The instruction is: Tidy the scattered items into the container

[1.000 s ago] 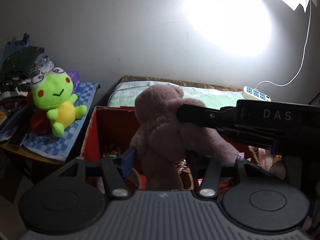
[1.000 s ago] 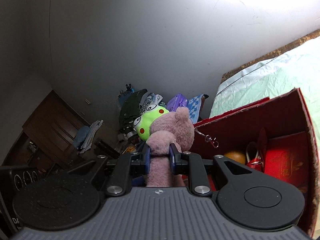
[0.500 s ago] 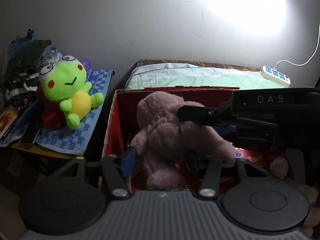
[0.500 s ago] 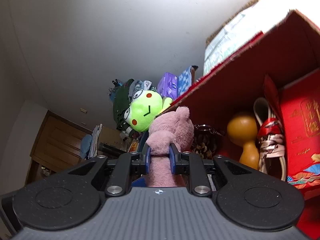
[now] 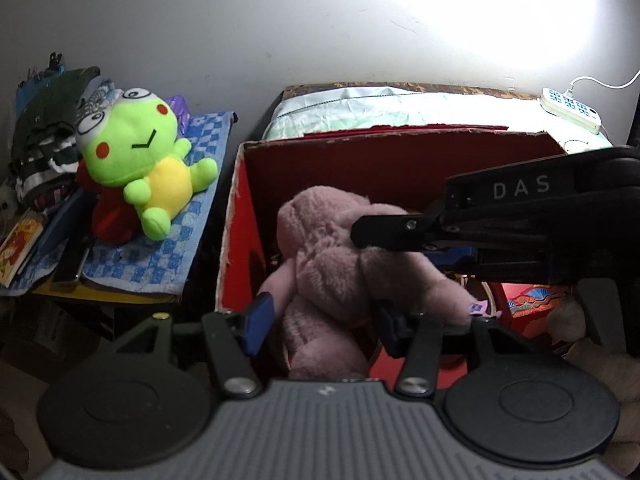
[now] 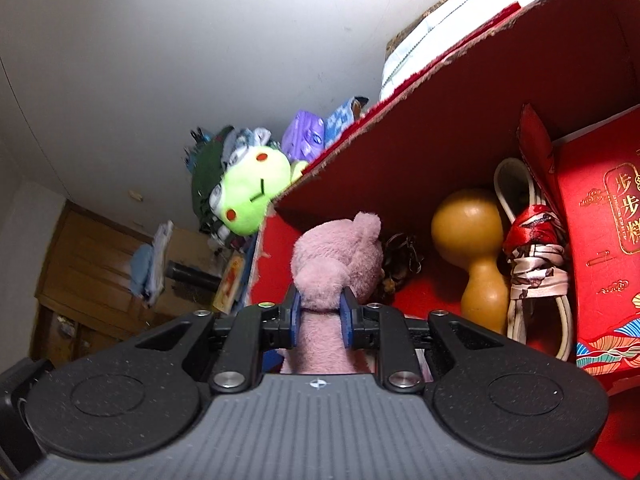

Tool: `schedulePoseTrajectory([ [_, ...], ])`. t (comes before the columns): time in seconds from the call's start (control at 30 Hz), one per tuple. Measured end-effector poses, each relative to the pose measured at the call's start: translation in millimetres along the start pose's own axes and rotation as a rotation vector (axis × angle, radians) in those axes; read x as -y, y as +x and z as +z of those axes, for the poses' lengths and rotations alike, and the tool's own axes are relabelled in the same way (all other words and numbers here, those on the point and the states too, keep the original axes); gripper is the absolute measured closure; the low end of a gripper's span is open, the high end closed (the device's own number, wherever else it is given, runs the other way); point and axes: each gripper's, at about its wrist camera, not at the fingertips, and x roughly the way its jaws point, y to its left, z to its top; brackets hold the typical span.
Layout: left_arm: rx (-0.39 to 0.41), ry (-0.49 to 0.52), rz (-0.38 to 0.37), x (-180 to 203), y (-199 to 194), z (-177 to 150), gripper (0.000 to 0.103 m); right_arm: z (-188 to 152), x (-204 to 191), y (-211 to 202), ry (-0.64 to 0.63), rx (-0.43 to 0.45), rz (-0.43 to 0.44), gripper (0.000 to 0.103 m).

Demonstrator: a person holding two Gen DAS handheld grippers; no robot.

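The right claw (image 6: pixel 319 322) is clamped on the pink plush bear (image 6: pixel 334 264), its blue pads squeezing the neck so the head stands up at centre frame, likely for a steady lowering into the red box (image 6: pixel 460 120). The left claw (image 5: pixel 320 320) stands wide, its fingers flanking the bear's body (image 5: pixel 332 264) without pinching it, perhaps to guide it. The bear hangs inside the box's left corner. At right lie a gourd (image 6: pixel 476 248) and a red gift box (image 6: pixel 608 248). The green frog plush (image 5: pixel 140 156) waits at left on a blue checked cloth (image 5: pixel 176 248).

A home bedroom: bed (image 5: pixel 400 108) (mattress edge), wooden cabinet (image 6: pixel 92 268), piled clothes (image 5: pixel 48 128)
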Motion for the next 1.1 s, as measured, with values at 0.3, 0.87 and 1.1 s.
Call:
schedulePoseTrajectory([
  [0.3,-0.025,0.044,0.037,4.2,8.1,-4.8,0.053,0.3,-5.0,8.0,-0.109,-0.068,-0.080,0.077],
  [0.87,0.022,0.048,0.030,1.3,-0.3,-3.8,0.052,15.2,-21.6,-17.6,-0.294,-0.070,-0.239,0.077],
  [1.1,0.037,0.036,0.036,1.4,-5.7,-4.5,0.052,9.6,-23.2,11.4,-0.384,-0.201,-0.341,0.082],
])
